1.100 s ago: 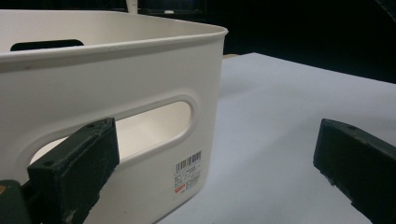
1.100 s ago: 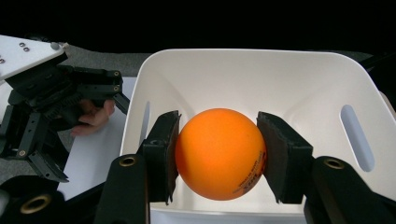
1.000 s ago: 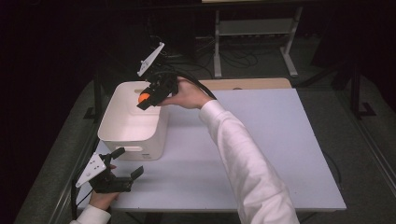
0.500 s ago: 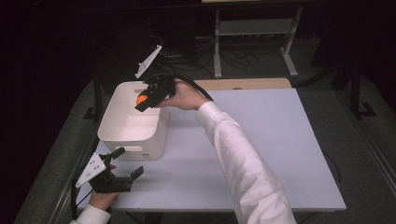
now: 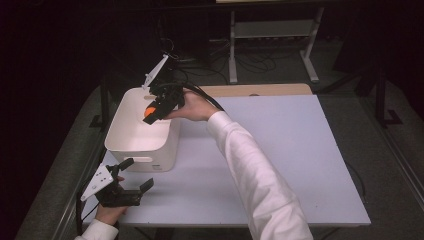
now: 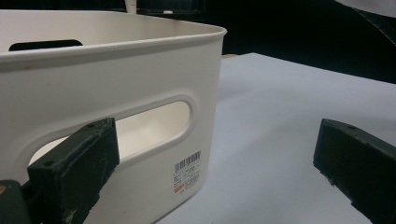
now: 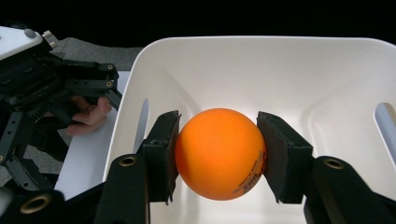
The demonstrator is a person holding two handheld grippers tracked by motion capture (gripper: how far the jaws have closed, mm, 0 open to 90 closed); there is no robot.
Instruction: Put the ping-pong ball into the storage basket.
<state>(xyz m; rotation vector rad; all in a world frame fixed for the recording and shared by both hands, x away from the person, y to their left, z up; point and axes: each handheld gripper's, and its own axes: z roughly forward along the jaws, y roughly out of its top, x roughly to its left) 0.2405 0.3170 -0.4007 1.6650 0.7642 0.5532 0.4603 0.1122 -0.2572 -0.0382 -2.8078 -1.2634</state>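
An orange ball (image 7: 219,153) sits clamped between the pads of my right gripper (image 7: 218,154), which is shut on it. In the high view that right gripper (image 5: 154,111) hangs over the far right part of the white bin (image 5: 125,145), with the ball (image 5: 149,111) above the bin's hollow. The bin's inside (image 7: 289,74) lies below the ball. My left gripper (image 5: 135,175) rests on the table just in front of the bin, jaws open and nothing between them. Its left finger (image 6: 74,168) stands near the bin's handle slot (image 6: 154,121).
The white table (image 5: 280,150) stretches to the right of the bin. A wooden board (image 5: 260,90) lies along its far edge. Behind it stand a metal shelf frame (image 5: 270,35) and cables on a dark floor. The table's left edge runs close to the bin.
My right gripper with the ball has shifted slightly up and away over the bin. The left gripper has stayed where it was.
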